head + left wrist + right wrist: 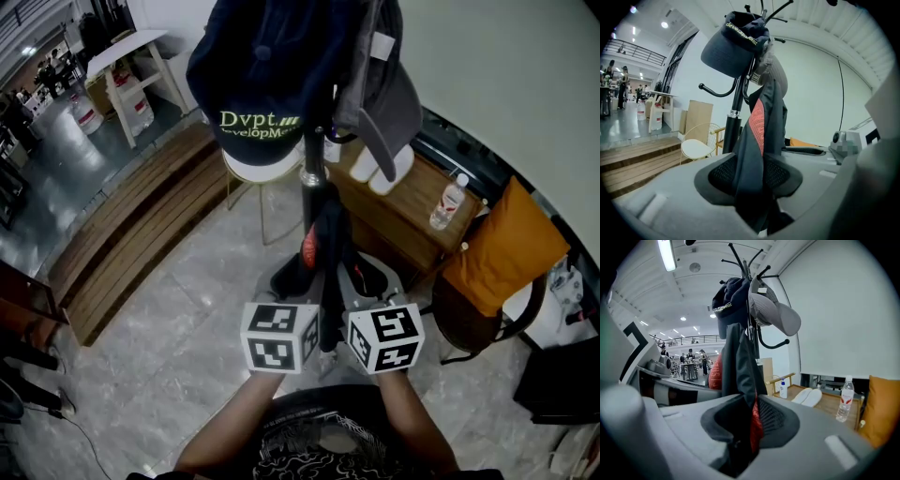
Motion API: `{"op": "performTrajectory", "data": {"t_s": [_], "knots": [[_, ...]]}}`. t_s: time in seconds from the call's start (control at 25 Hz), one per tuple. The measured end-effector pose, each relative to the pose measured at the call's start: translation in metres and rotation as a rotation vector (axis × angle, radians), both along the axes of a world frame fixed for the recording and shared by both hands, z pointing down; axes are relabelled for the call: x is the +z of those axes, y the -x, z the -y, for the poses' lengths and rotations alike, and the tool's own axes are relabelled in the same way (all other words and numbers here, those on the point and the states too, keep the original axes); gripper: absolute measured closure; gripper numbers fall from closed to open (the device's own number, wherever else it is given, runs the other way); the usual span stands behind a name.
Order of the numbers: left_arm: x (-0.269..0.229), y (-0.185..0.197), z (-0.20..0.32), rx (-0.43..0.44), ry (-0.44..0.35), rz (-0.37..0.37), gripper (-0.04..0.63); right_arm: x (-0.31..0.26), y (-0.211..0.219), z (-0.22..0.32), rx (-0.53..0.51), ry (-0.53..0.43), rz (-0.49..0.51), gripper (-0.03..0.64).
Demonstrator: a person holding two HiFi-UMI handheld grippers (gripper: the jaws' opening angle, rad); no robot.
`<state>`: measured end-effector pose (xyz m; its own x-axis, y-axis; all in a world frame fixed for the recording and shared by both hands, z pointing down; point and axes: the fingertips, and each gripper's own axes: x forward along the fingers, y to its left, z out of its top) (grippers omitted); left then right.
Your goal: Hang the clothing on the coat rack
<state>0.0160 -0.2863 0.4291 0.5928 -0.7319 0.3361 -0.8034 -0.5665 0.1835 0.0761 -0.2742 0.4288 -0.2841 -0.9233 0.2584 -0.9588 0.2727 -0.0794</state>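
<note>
Right now the left gripper (751, 177) is standing with its jaws wide, and a dark garment (765, 123) with a red patterned panel is hanging down through the gap between its mesh pads without being pressed. Just beside it, the right gripper (743, 422) is pinching the same garment, with the cloth bunching into the narrow cleft between its jaws and a fold of the red panel showing at the pad. In the head view the two marker cubes are sitting side by side in front of the person's forearms, and the garment is running up from between them to the coat rack (312, 167).

The garment is hanging along the rack's black pole, draped from the hooks near its top and falling close against the pole. Above it, a navy cap (262, 66) with pale lettering is sitting on one side of the rack, and a grey cap (389, 105) is hanging on the other.

Behind the rack, a round white chair (255, 171) is standing near a low wooden step. To the right, a water bottle (448, 204) is standing on a wooden table (398, 225), and an orange cushion (506, 248) is leaning on a dark chair next to it.
</note>
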Motion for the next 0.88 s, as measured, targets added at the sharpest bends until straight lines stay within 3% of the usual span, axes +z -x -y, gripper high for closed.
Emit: {"op": "performTrajectory", "data": {"t_s": [0.32,0.88], "knots": [[-0.009,0.003,-0.016,0.017,-0.032,0.002,0.459,-0.006,0.003,-0.017,0.020,-0.007,0.001,0.535],[-0.008,0.015,-0.049,0.034,-0.011,0.002,0.460,-0.014,0.025,-0.049,0.013,-0.024,-0.002,0.535]]}}
